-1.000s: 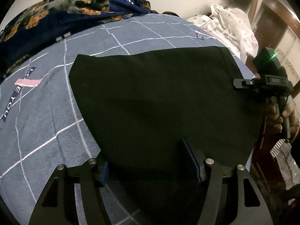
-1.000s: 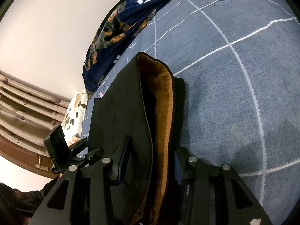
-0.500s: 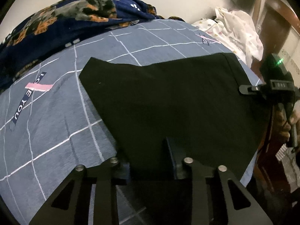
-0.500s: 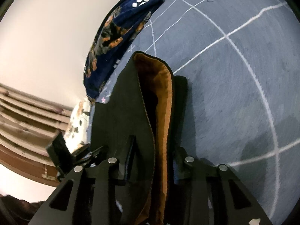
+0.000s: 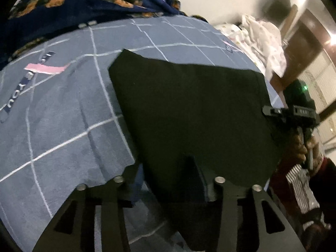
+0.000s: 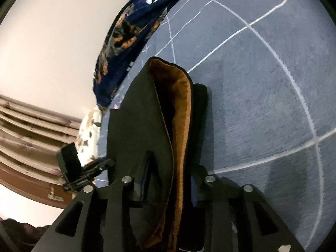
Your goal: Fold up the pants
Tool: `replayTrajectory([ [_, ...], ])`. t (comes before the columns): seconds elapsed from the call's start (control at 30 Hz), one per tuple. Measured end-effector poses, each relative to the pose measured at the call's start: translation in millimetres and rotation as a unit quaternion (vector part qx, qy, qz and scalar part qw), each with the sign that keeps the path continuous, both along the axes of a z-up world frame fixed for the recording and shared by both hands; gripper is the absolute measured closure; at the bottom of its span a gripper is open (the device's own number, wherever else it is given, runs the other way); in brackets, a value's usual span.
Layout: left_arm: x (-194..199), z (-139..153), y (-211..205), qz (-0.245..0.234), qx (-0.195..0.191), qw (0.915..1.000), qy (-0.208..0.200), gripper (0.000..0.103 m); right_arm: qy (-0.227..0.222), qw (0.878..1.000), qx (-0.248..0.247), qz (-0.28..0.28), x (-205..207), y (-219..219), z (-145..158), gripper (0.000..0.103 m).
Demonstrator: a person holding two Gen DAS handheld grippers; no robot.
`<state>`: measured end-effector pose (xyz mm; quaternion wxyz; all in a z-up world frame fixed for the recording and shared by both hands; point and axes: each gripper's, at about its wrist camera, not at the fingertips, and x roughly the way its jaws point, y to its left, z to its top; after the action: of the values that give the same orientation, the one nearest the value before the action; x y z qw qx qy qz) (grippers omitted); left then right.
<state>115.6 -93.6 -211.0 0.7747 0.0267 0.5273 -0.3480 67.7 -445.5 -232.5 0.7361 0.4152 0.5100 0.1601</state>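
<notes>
The black pants with orange-brown lining point(image 6: 178, 126) lie on the grey-blue checked bedsheet point(image 5: 63, 115). The left gripper point(image 5: 166, 184) and right gripper point(image 6: 171, 180) each pinch a pants edge. A navy floral blanket point(image 5: 73, 2) lies bunched beyond.

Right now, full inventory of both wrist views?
pants: 1, black with orange-brown lining, lying on the bedsheet, near edge pinched at both ends
bedsheet: 1, blue-grey with white grid lines, under the pants
blanket: 1, navy with orange print, bunched along the far side by the wall
white cloth: 1, white with small dots, piled at the far right corner
pink patch: 1, pink, on the bedsheet left of the pants
left tool: 1, black, shut on the near pants edge
right tool: 1, black, shut on the waistband end
hand: 1, on the right tool's grip, at the right edge of the left view
</notes>
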Motion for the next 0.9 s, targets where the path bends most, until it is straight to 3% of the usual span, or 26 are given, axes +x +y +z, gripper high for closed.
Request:
replayTrajectory([
  [0.07, -1.2, -7.3, -3.3, -0.026, -0.013, 0.9993, 0.024, 0.049, 0.004, 1.0, -0.006, 0.012, 1.7, 0.2, 0.0, 0.071],
  [0.17, -2.9, -8.0, -7.8, -0.05, -0.04, 0.9975, 0.029, 0.036, 0.007, 1.0, -0.005, 0.027, 2.2, 1.8, -1.0, 0.07],
  [0.4, 18.5, -10.3, -18.5, -0.055, -0.091, 0.9927, 0.058, 0.035, 0.005, 0.999, -0.004, 0.04, 5.3, 6.6, -0.6, 0.068],
  [0.47, 18.1, -10.5, -24.1, -0.052, -0.079, 0.9948, 0.037, 0.043, 0.0, 0.999, -0.012, 0.044, 4.5, 9.5, 0.7, 0.07],
  [0.5, 15.9, -10.5, -26.9, -0.049, -0.057, 0.9971, 0.015, 0.054, -0.001, 0.999, -0.014, 0.043, 4.1, 9.6, 1.1, 0.071],
  [0.63, 21.0, -12.2, -15.3, -0.017, -0.069, 0.997, 0.031, 0.073, -0.006, 0.999, 0.007, 0.031, -0.4, 7.3, -1.4, 0.074],
  [0.7, 17.2, -9.9, -14.9, -0.012, -0.065, 0.9976, 0.022, 0.077, -0.007, 0.999, 0.024, 0.021, -1.7, 6.7, -2.3, 0.075],
  [0.77, 11.5, -2.8, -14.9, -0.008, -0.065, 0.9978, 0.012, 0.087, -0.009, 0.999, 0.046, 0.009, -4.1, 6.3, -2.0, 0.077],
  [0.9, 7.1, 14.1, -3.9, 0.004, -0.069, 0.9976, 0.002, 0.089, -0.017, 0.997, 0.077, 0.008, -9.3, 19.3, 5.6, 0.08],
])
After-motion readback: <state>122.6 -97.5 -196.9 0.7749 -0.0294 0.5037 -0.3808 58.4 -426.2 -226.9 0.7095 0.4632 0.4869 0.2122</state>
